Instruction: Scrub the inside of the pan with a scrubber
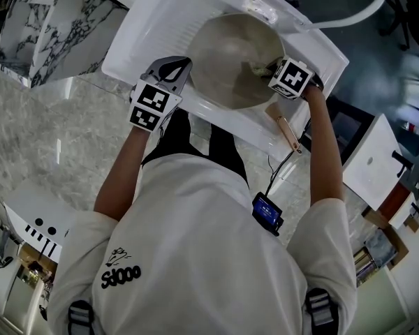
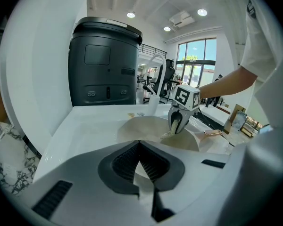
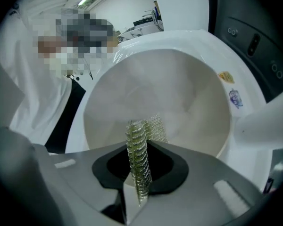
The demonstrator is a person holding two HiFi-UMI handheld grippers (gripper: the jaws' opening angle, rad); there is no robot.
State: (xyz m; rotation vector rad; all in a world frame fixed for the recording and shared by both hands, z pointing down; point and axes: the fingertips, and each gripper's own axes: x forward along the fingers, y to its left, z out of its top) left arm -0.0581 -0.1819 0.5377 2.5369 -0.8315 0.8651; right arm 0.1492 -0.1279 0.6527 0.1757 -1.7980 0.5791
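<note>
A beige pan (image 1: 230, 61) lies in the white sink (image 1: 153, 19), its wooden handle (image 1: 286, 131) pointing toward the person. At the pan's left side my left gripper (image 1: 178, 72) is shut on the rim, and a thin light edge shows between its jaws (image 2: 141, 173). My right gripper (image 1: 267, 70) reaches into the pan's right side, shut on a mesh scrubber (image 3: 139, 154). The scrubber's end rests against the pan's inner wall (image 3: 155, 102). The left gripper view shows the right gripper (image 2: 177, 124) with the scrubber (image 2: 172, 133) down in the pan (image 2: 141, 128).
A white faucet (image 1: 356, 12) curves over the sink's far right corner. Behind the sink stands a tall black bin (image 2: 106, 65). A marble-patterned block (image 1: 49, 26) sits left of the sink. The sink's near rim (image 1: 223, 121) runs just in front of the person's body.
</note>
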